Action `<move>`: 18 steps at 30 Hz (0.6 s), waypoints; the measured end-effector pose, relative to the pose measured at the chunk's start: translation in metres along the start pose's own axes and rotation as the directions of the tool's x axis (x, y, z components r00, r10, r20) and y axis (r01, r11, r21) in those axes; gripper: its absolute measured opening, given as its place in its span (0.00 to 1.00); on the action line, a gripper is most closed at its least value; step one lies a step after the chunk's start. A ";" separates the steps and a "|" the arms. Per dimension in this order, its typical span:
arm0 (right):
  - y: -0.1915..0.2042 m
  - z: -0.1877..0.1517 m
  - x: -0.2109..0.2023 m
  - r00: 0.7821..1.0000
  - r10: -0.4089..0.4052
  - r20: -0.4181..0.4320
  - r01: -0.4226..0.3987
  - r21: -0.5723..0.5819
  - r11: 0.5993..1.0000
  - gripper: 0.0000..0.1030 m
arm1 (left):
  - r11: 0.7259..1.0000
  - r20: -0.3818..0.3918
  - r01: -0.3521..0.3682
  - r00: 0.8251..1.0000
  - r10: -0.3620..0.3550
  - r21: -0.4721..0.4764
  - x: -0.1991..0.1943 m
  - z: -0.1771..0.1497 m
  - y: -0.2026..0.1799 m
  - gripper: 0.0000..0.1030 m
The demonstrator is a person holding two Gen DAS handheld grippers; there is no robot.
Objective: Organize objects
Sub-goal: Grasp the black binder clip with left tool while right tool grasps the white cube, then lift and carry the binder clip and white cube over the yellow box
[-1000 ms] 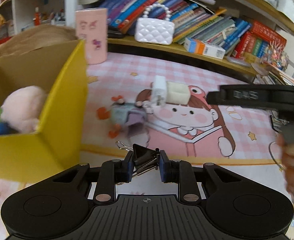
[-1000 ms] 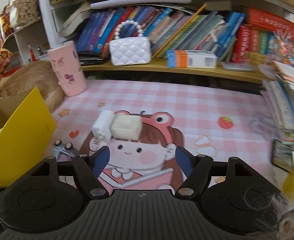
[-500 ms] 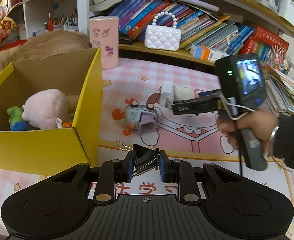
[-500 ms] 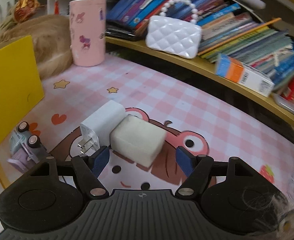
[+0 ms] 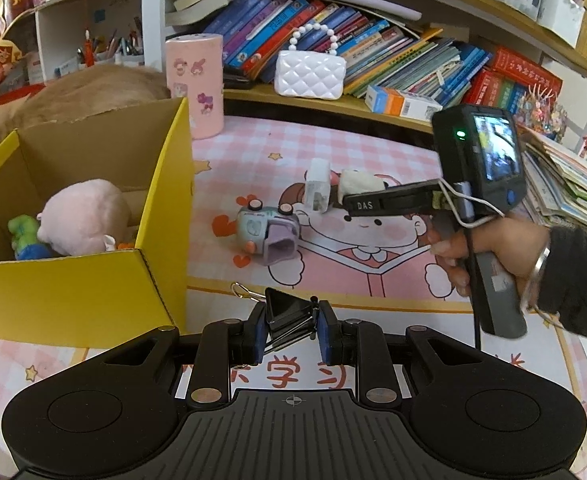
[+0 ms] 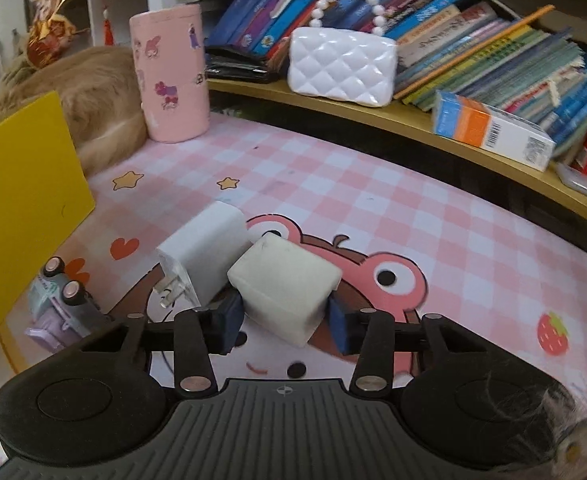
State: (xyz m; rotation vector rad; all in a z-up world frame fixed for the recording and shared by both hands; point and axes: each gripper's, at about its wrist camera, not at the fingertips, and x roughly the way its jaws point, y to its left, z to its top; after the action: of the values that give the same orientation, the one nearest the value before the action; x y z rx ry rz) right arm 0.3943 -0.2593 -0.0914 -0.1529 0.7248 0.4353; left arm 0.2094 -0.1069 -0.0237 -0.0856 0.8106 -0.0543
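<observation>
My left gripper (image 5: 288, 330) is shut on a black binder clip (image 5: 287, 314), held low above the mat beside the yellow cardboard box (image 5: 73, 292). The box holds a pink plush (image 5: 79, 222) and a green-blue toy (image 5: 23, 238). My right gripper (image 6: 286, 320) has closed onto a cream block (image 6: 285, 286), which touches a white charger plug (image 6: 203, 258). In the left wrist view the right gripper (image 5: 339, 200) reaches the block (image 5: 359, 182) and charger (image 5: 317, 188). A small toy car (image 5: 267, 230) lies on its side nearby, also in the right wrist view (image 6: 59, 306).
A pink cylinder cup (image 5: 195, 86) stands at the back by the box. A white quilted purse (image 5: 309, 74), an orange-blue carton (image 5: 401, 104) and rows of books sit on the low shelf. A stack of books (image 5: 565, 184) lies at the right. A tan furry shape (image 6: 93, 96) lies behind the box.
My right gripper moved forward to the cream block and its fingers closed from wide open onto it. My left gripper pulled back slightly, still holding the binder clip.
</observation>
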 end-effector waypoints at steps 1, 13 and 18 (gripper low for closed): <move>0.000 -0.002 -0.006 1.000 0.000 0.004 0.000 0.009 1.000 0.39 | 1.000 0.003 0.004 1.000 -0.004 0.000 -0.001 0.000 0.000 0.23; 0.016 -0.032 -0.097 0.998 -0.052 0.024 0.048 0.168 0.985 0.38 | 0.998 0.027 0.054 0.998 -0.054 0.010 -0.023 -0.013 0.008 0.23; 0.038 -0.051 -0.133 0.996 -0.084 0.001 0.082 0.177 0.981 0.38 | 0.995 0.039 0.092 0.995 -0.093 0.028 -0.035 -0.021 0.017 0.23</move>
State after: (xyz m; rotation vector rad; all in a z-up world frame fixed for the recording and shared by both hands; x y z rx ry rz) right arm 0.2580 -0.2836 -0.0397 -0.0141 0.7422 0.2902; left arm 0.1705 -0.0882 -0.0140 -0.0993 0.7657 -0.1505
